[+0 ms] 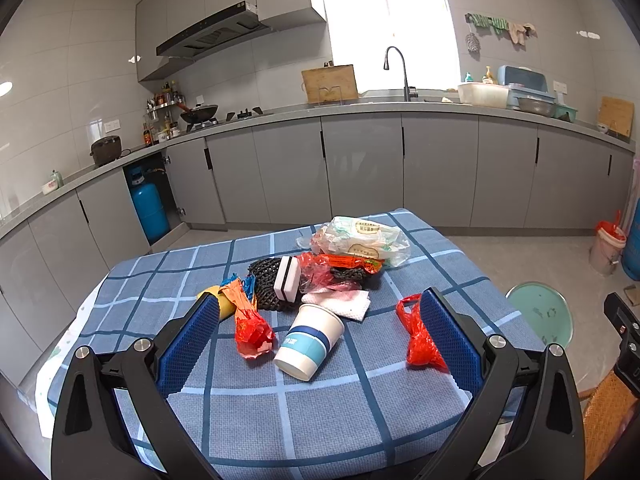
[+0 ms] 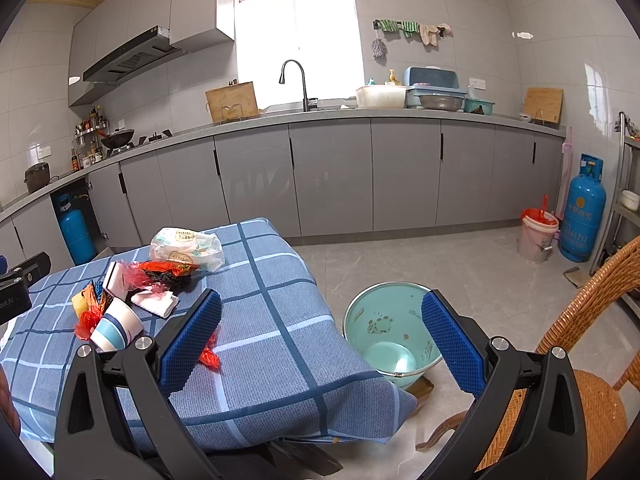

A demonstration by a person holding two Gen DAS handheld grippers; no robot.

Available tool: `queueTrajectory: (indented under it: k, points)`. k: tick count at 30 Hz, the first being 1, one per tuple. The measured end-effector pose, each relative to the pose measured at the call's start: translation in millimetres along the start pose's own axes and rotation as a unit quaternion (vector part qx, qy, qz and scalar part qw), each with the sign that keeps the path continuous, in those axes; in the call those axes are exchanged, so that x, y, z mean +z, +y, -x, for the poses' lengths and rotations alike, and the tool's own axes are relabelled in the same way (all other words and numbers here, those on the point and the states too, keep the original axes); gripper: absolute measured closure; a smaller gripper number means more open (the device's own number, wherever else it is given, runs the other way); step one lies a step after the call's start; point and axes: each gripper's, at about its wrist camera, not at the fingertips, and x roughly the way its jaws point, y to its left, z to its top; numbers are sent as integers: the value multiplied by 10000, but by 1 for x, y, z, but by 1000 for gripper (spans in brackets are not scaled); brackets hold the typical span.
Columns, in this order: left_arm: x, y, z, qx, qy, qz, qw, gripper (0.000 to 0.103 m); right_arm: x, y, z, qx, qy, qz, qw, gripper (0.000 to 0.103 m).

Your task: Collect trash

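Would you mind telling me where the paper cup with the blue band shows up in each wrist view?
Left wrist view: the paper cup lies on its side at centre, between the open jaws, mouth facing away.
Right wrist view: the cup sits lower left, just left of the left jaw.
Shared landmark: the red plastic bag lies to the cup's right in both views.

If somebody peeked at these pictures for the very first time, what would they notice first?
Probably the messy heap of rubbish in the middle of the blue checked tablecloth: a tipped-over white and blue paper cup, crinkly red plastic bags and a white sponge block. Next, the empty mint-green metal bucket on the floor beside the table, and the open left gripper framing the cup.
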Motion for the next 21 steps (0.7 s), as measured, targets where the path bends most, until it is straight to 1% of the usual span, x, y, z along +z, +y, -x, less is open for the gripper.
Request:
queueTrajectory:
  k: [21]
  points:
    - [-4, 2, -4, 21, 34, -14, 10000, 4, -6, 5, -4, 32, 30, 42, 10000, 5]
